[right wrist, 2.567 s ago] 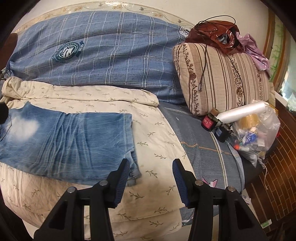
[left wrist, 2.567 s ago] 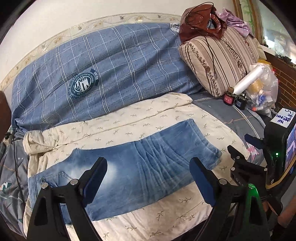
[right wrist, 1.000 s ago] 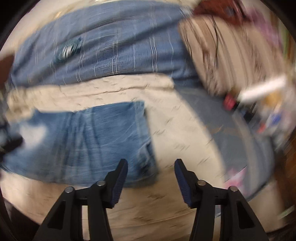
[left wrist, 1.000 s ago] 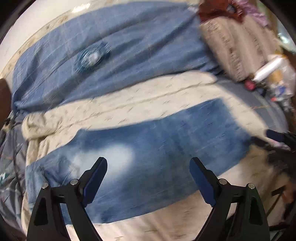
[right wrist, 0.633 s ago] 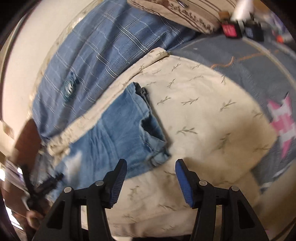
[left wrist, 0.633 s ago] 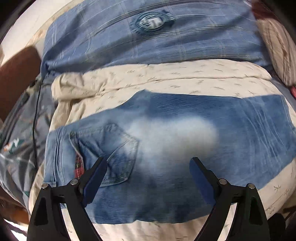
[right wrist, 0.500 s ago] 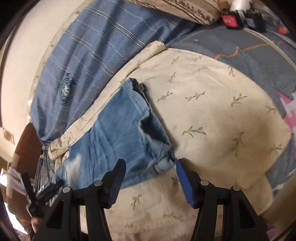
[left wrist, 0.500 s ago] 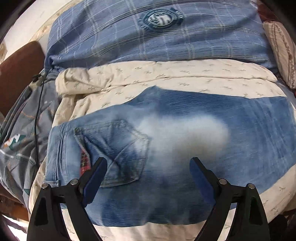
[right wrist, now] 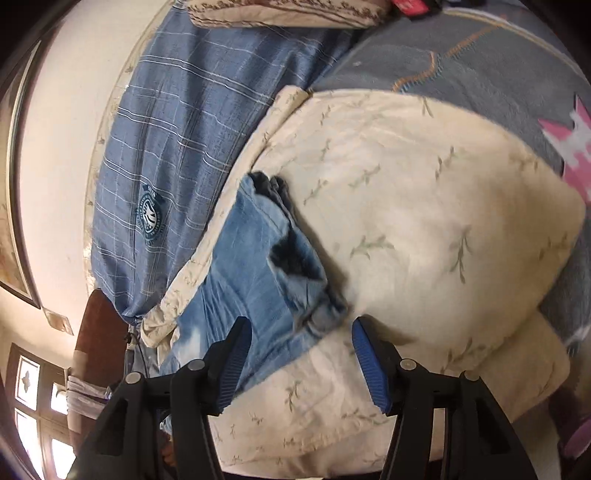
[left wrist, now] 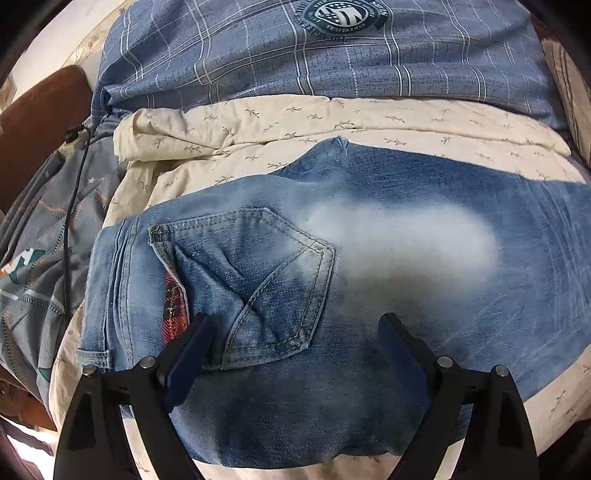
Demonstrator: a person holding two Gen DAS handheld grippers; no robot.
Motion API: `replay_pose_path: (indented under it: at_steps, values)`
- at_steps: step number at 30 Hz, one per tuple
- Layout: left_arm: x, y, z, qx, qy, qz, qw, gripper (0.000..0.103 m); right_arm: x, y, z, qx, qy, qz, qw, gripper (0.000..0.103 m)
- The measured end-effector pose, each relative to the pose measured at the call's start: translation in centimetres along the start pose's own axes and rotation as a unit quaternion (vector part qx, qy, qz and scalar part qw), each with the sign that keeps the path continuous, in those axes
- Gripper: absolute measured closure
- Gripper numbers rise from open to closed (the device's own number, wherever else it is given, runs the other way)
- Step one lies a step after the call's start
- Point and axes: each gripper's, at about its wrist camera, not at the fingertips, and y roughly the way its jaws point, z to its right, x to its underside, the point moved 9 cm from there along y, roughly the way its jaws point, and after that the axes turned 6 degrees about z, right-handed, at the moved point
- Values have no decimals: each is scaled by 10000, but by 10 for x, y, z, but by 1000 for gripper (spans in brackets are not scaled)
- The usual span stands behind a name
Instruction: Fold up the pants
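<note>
Faded blue jeans (left wrist: 406,229) lie flat across a cream quilt (left wrist: 295,114) on a bed, folded lengthwise with a back pocket (left wrist: 266,280) facing up. My left gripper (left wrist: 297,325) hangs open just above the waist end, its fingers either side of the pocket's lower corner and nothing between them. In the right wrist view the jeans (right wrist: 251,280) run away to the left, and the leg hem (right wrist: 317,314) lies just ahead of my right gripper (right wrist: 301,326). That gripper is open and rolled to one side, its pads apart from the cloth.
A blue plaid duvet (left wrist: 295,55) is bunched along the wall behind the quilt. A striped pillow (right wrist: 277,14) and grey sheet (right wrist: 498,62) lie past the hem end. A brown headboard (left wrist: 40,118) and a black cable (left wrist: 74,192) sit by the waist end.
Both grippers came down closer to the jeans. The left swung over to the waist and pocket. The right rolled sideways and drew near the leg hem.
</note>
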Motion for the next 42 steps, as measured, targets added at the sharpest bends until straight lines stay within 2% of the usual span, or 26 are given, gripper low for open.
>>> replay_pose_path:
  at_steps: [8,10,11,14,16,18,22,25,28,31,34,36,37,38,40,41,42]
  values:
    - [-2,-7,-8,51,-111,73,9999,12,-11,23,-9,111,-8,262,9996,43]
    - [-4,-11,-16,-115,-135,192,9997,12,-14,25,-6,210,-13,347,9992,60]
    - [-6,-13,-23,-293,-134,266,9991,12,-15,27,-2,363,-43,378,9986,76]
    - [-6,-10,-33,-333,-141,298,9989,12,-16,26,0,462,10,486,9978,78]
    - [3,4,-40,-343,-130,36,9993,12,-16,24,-6,667,-213,565,9959,78]
    - [11,13,-44,-169,-225,-133,9995,12,-15,21,-22,736,-483,678,9938,79]
    - [6,7,-53,66,-391,-70,9992,12,-9,20,-74,820,-1295,790,9850,81]
    - [3,3,-66,263,-754,-19,9968,12,8,26,-123,751,-1967,761,9746,81]
    - [-1,-7,-84,270,-966,105,9949,12,35,37,-175,589,-2577,579,9627,81]
    - [-4,-15,-98,317,-1085,201,9934,12,79,61,-220,360,-3075,207,9506,81]
    - [-4,-21,-112,344,-1148,287,9924,12,121,90,-244,229,-3388,-220,9403,81]
    - [-2,-24,-119,336,-1191,329,9918,12,149,107,-245,191,-3479,-647,9351,78]
    - [-1,-24,-123,327,-1214,333,9915,12,170,123,-242,214,-3487,-994,9317,77]
    - [-1,-23,-127,326,-1235,325,9913,12,182,132,-237,255,-3493,-1193,9290,72]
    - [1,-22,-132,330,-1297,288,9906,12,213,151,-222,347,-3449,-1713,9222,55]
    - [2,-22,-132,353,-1309,284,9904,12,219,154,-219,291,-3418,-1789,9221,47]
    - [1,-23,-131,390,-1293,295,9904,12,223,150,-219,220,-3478,-1723,9213,44]
